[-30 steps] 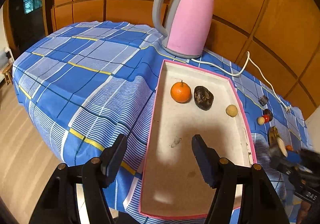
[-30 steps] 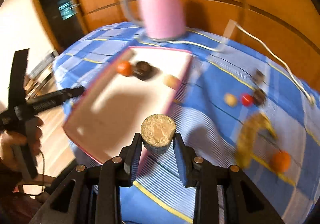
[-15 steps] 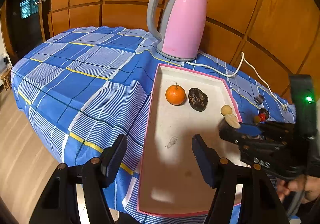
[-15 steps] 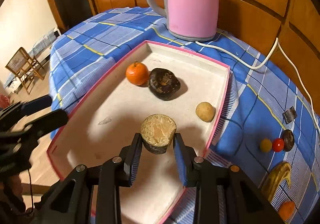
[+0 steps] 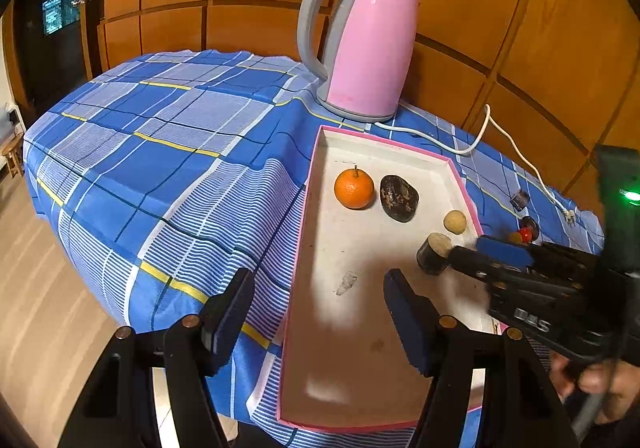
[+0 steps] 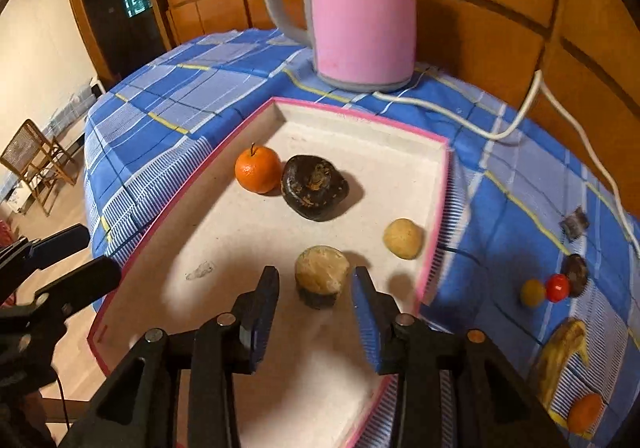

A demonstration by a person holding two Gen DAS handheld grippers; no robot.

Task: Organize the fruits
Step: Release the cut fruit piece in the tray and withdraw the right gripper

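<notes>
One checked blue tablecloth [image 6: 224, 95] covers the table, and one pink kettle [image 6: 362, 3] stands far ahead of both grippers, beyond the tray, with one white cord [image 6: 532, 107] trailing off to the right. One pink-rimmed tray [image 6: 352, 113] lies directly under and ahead of the right gripper [image 6: 316, 288], whose jaws are spread apart, released, with a gap on each side of the one cut stump-shaped fruit [image 6: 322, 280] standing on the tray floor between them.

The left gripper [image 5: 318, 296] hangs at the tray's near left edge, jaws wide apart and holding nothing.

In the tray there are four fruits: the cut one, one dark wrinkled fruit [image 6: 314, 191] ahead of the right gripper, one tangerine [image 6: 258, 169] touching its left side, and one small tan round fruit [image 6: 403, 238] ahead and to the right.

Outside the tray, right of the right gripper: one browned banana [image 6: 560, 360], one orange fruit [image 6: 585, 412], one dark round fruit [image 6: 576, 268], one red ball [image 6: 558, 287], one yellow ball [image 6: 533, 292].
</notes>
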